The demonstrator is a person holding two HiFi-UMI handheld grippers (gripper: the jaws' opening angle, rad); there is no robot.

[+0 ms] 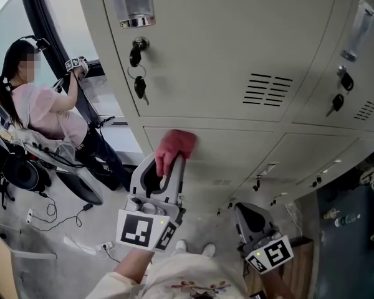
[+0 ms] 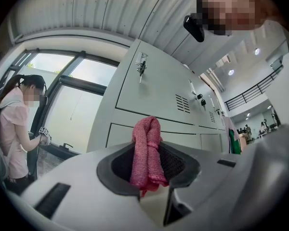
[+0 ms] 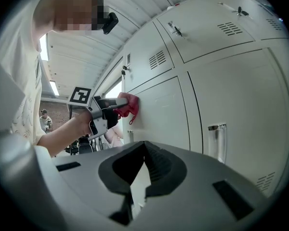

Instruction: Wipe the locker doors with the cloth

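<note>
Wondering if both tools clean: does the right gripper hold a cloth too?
No, the right gripper is shut on nothing; only the left gripper clamps the pink knitted cloth.

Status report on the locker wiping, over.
Left gripper shut on pink cloth, cloth against the locker door. Right gripper shut, empty, held low. Keys hanging above, clear of the cloth.

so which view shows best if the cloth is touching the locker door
The right gripper view: it sees the cloth side-on, pressed against the locker door by the left gripper. The head view shows it from behind, contact unclear; the left gripper view shows it clamped between the jaws, the door beyond.
</note>
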